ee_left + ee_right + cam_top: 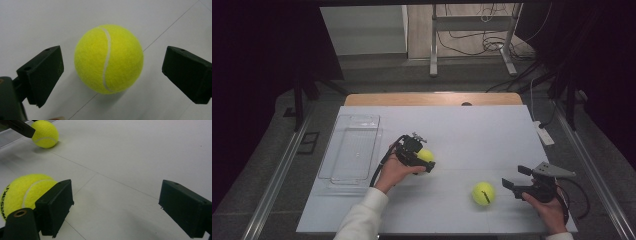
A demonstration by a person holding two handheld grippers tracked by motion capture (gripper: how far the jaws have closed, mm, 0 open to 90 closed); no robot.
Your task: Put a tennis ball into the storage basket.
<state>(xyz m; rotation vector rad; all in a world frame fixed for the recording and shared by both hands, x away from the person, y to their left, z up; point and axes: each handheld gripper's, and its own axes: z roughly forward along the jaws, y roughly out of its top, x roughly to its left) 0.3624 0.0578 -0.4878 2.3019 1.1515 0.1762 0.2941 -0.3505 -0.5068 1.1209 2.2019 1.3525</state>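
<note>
Two yellow tennis balls lie on the white table (462,135). One ball (426,155) (108,58) rests at the centre left. My left gripper (418,159) (113,51) is open around it, a black jaw on each side with a gap to the ball. The other ball (483,193) (22,192) lies at the front right. My right gripper (516,177) (117,195) is open just to its right, and that ball sits outside its left jaw. The first ball (45,133) also lies far off in the right gripper view, beside a jaw of the left gripper.
A clear plastic tray (357,118) lies on the left part of the table, with nothing in it. A white power strip (543,133) hangs at the table's right edge. Metal rails run along both sides on the floor.
</note>
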